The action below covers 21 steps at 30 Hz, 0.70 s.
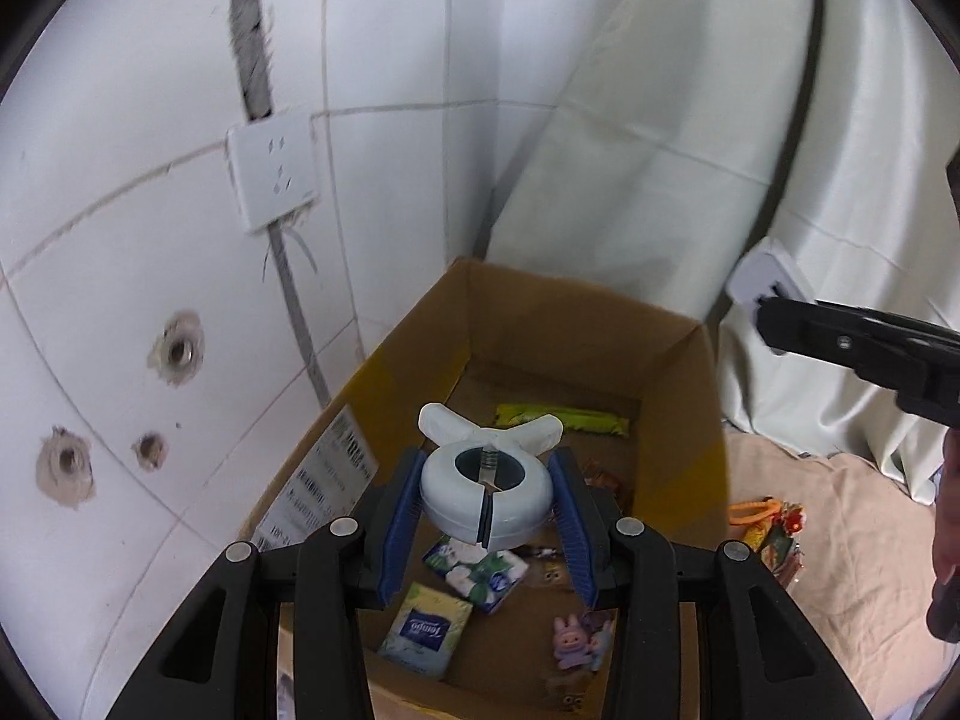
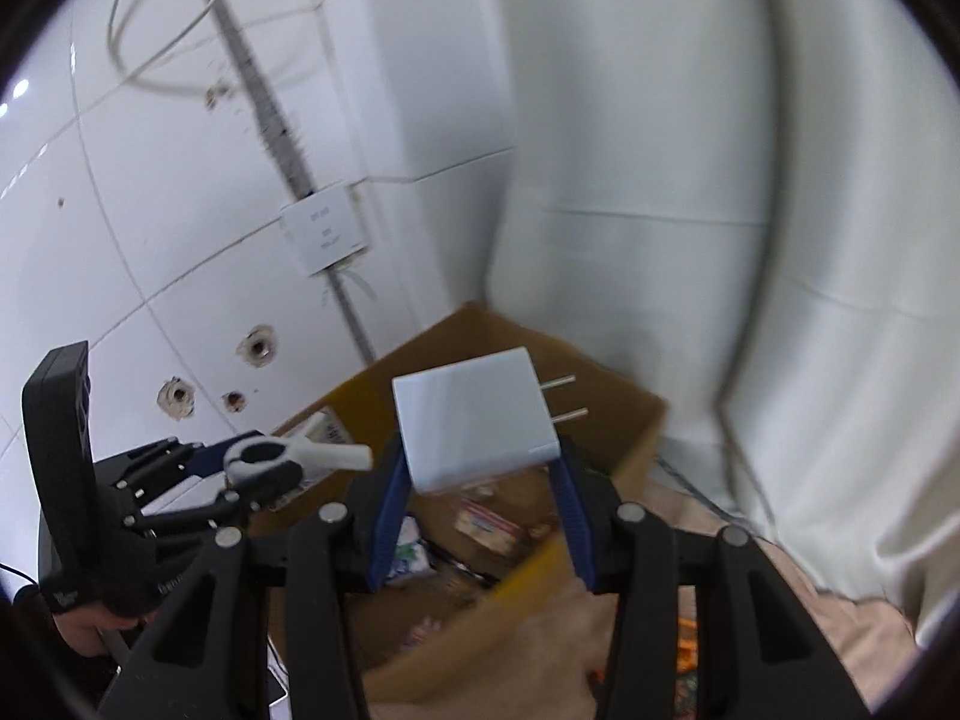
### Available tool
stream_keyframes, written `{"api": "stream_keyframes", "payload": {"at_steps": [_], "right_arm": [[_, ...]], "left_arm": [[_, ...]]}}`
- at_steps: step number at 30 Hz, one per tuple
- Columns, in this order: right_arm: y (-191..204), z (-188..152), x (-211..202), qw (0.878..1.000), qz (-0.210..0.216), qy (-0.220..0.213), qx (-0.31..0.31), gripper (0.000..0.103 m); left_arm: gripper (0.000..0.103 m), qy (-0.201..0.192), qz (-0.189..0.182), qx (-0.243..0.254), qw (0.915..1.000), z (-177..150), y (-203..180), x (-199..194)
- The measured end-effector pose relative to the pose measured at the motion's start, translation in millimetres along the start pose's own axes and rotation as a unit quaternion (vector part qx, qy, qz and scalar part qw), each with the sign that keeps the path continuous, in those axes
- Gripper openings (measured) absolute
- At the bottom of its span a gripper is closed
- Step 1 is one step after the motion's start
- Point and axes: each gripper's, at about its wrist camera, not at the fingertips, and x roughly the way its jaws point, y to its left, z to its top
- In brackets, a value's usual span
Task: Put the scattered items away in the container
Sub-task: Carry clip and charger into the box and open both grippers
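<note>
Here we clench a white clip [image 1: 486,492] in our left gripper [image 1: 487,531] above the box [image 1: 684,420], with tissue packs [image 1: 474,570] at its 6 o'clock on the box floor. Our right gripper [image 2: 480,516] grasps a white charger [image 2: 474,426], prongs toward 3 o'clock, over the box's near rim.

A white tiled wall [image 1: 120,192] carries a white square socket plate [image 1: 273,177] over a grey chased channel [image 1: 249,30], with three rough drilled holes [image 1: 177,351] lower down. A pale creased curtain [image 1: 660,150] hangs beside it, above beige fabric [image 1: 852,540]
</note>
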Motion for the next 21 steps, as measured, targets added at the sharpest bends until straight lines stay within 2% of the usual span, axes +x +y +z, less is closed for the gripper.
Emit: {"api": "stream_keyframes", "payload": {"at_steps": [5,13,21], "right_arm": [[22,0,41,0.999,0.006,0.035,-0.015,0.050],[29,-26,84,0.995,0.005,0.098,-0.020,0.050],[31,-39,95,0.992,0.004,0.122,-0.021,0.051]], "left_arm": [[0.043,0.020,-0.005,-0.013,0.9997,-14,10,19],[0.043,0.055,-0.015,-0.034,0.9978,-33,18,45],[0.044,0.076,-0.007,-0.039,0.9963,-39,14,57]]}}
